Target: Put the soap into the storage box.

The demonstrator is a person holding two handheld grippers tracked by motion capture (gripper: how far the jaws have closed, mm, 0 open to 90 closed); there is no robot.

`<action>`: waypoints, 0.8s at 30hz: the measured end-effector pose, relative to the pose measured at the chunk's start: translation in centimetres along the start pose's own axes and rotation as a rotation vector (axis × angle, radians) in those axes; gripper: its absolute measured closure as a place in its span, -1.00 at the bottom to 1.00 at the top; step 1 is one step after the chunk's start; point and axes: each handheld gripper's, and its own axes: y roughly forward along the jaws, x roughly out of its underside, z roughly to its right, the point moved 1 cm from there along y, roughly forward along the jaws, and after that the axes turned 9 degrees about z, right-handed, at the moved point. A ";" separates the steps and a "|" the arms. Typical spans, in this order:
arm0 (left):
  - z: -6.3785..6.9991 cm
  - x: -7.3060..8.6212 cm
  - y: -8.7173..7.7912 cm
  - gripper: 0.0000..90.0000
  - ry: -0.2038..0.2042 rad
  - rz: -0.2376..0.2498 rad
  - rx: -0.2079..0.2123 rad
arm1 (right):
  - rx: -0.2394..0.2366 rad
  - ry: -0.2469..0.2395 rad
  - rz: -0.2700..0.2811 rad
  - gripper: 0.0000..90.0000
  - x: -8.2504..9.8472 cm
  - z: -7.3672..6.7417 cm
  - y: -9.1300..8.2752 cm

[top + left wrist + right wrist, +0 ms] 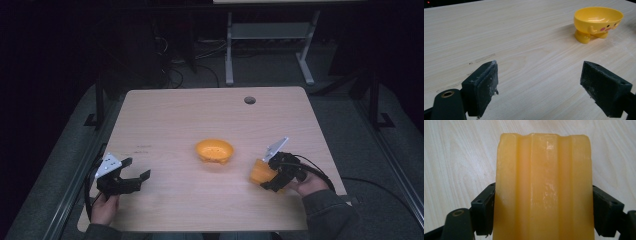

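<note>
Jaws of the right gripper (270,176) clamp an orange ridged block (544,187), its lower end cut off from sight, while the left gripper (136,174) gapes wide and empty over the bench (175,115).

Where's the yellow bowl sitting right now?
In the high view the yellow bowl stands mid-table, between the open left gripper and the right gripper, which clamps an orange block.
</note>
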 end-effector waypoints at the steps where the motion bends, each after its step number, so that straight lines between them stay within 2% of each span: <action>1: 0.0 0.0 0.0 -0.69 -0.001 -0.001 0.000 | -0.001 -0.001 0.003 -0.54 -0.1 0.0 0.0; 24: -0.1 0.0 0.0 -0.69 -0.007 -0.003 -0.002 | -0.020 -0.045 0.018 -0.54 -3.3 0.9 -0.5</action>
